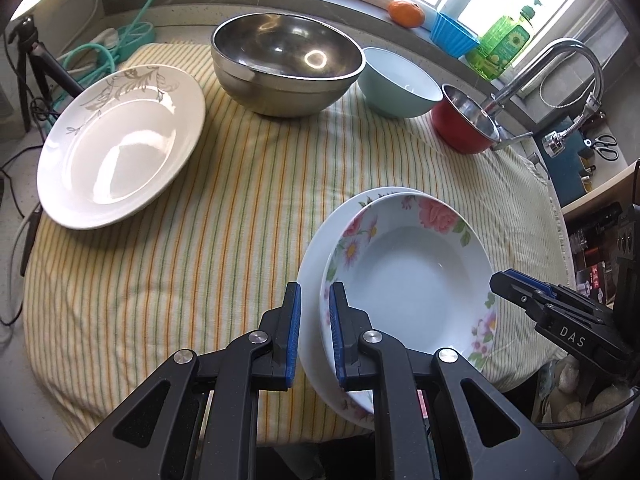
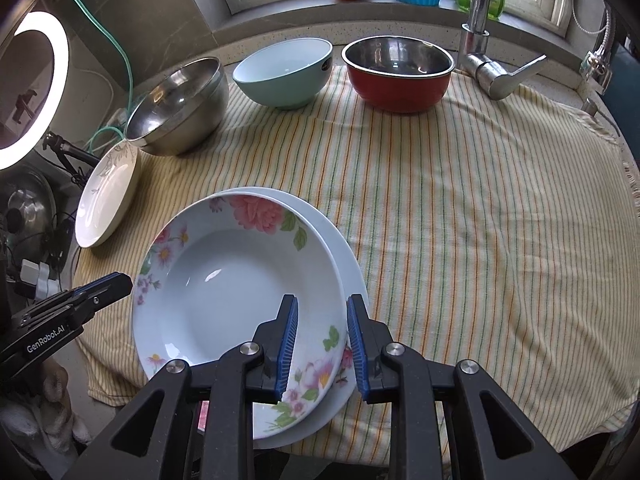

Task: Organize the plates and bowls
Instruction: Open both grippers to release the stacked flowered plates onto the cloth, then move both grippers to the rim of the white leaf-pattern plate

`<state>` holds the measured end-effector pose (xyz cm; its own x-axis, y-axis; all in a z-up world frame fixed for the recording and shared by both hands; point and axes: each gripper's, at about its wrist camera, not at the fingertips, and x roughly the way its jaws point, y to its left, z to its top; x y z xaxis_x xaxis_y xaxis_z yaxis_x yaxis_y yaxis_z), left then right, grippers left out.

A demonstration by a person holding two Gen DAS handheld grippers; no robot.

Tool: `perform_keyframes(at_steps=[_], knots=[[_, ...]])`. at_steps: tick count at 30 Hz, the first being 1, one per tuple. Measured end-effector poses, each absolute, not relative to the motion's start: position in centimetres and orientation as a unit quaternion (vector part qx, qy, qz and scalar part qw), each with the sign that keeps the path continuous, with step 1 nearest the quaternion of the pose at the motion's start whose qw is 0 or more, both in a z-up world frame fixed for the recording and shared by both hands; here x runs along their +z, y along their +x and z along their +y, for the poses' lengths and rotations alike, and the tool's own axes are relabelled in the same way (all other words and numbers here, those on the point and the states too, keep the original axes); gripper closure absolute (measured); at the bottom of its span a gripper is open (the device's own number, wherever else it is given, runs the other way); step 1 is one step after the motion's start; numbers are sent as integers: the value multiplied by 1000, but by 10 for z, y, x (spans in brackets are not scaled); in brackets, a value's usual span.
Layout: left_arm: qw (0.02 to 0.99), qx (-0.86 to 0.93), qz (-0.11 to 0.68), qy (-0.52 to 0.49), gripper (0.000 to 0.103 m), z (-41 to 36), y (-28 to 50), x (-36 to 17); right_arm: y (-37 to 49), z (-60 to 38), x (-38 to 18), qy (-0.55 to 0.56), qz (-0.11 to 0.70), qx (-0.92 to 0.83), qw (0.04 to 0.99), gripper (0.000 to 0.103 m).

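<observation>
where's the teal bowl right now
The teal bowl stands at the back of the striped cloth, between the steel bowl and the red bowl.

Right gripper (image 1: 560, 312), lower right of the left wrist view: white letters "DAS" are showing on its black body.
Left gripper (image 2: 68, 312), lower left of the right wrist view: white lettering "GenRobot.AI" is running along its black side.
Green bottle (image 1: 506, 46), upper right of the left wrist view: a sunflower label is showing, its print too small to read.
Pale blue bowl (image 2: 286, 74), upper middle of the right wrist view: a dark sticker is sitting on its wall, unreadable.
</observation>
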<state>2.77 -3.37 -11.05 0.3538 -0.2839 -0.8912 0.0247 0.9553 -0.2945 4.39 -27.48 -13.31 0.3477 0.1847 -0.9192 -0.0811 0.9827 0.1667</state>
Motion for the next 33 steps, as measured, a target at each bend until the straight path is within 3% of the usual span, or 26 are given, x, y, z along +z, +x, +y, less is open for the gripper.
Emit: perform_keyframes(at_steps=[14,33], knots=[[828,-51,533,-163,91,32,19,-99,49,-231,-109,63,536,120,833,80],[845,37,467,-258,91,180,38,-98,74,-121,-108,85,518,172,833,80]])
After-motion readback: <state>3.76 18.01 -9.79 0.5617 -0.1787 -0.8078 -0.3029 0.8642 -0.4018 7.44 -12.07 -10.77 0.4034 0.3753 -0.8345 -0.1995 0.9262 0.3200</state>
